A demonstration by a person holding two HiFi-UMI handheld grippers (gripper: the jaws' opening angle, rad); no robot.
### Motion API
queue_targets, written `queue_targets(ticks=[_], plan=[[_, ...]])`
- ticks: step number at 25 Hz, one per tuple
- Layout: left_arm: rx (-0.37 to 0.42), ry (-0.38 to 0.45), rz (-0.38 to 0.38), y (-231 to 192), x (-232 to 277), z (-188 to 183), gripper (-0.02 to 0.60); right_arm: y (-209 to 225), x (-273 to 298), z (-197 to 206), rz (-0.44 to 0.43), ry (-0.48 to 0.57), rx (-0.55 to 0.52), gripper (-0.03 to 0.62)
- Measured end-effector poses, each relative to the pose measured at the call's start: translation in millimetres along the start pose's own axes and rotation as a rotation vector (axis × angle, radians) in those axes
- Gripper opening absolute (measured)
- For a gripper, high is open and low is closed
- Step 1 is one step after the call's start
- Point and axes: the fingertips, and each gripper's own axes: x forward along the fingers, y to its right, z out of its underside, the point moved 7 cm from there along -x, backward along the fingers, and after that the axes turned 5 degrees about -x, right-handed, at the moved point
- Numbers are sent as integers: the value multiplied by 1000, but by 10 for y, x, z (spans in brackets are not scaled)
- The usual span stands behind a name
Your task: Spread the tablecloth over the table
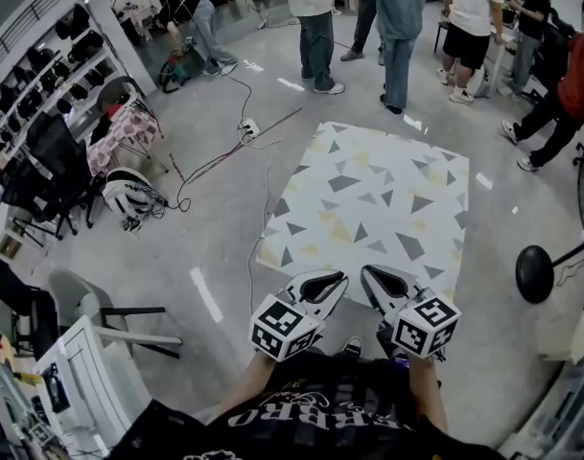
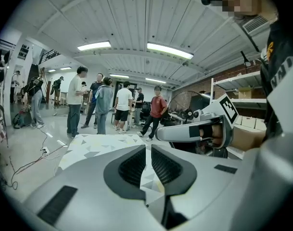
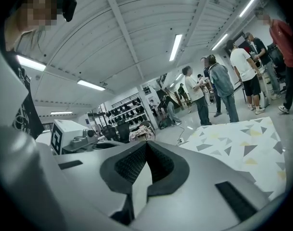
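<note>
A white tablecloth [image 1: 368, 199] printed with grey and yellow triangles lies flat over a table in front of me. Both grippers meet side by side at the middle of its near edge. My left gripper [image 1: 338, 278] is shut, and a strip of the patterned cloth runs between its pads [image 2: 148, 150]. My right gripper [image 1: 366, 271] is shut too, with a pale fold of cloth pinched in its jaws [image 3: 146, 143]. The cloth [image 2: 88, 146] stretches away ahead of the left gripper, and to the right of the right gripper [image 3: 237, 143].
Several people [image 1: 397, 27] stand beyond the table's far side. Cables and a power strip [image 1: 248, 127] lie on the floor to the left. A draped chair [image 1: 124, 127] and shelves of dark gear [image 1: 42, 75] line the left wall. A black round stand [image 1: 536, 271] is at the right.
</note>
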Motion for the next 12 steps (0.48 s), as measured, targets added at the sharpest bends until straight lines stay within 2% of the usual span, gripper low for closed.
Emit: queue_targets(ticks=[12], plan=[[-9,-4,-1,-123,92,23,49,92,186,47,-14,-46,-15,14]])
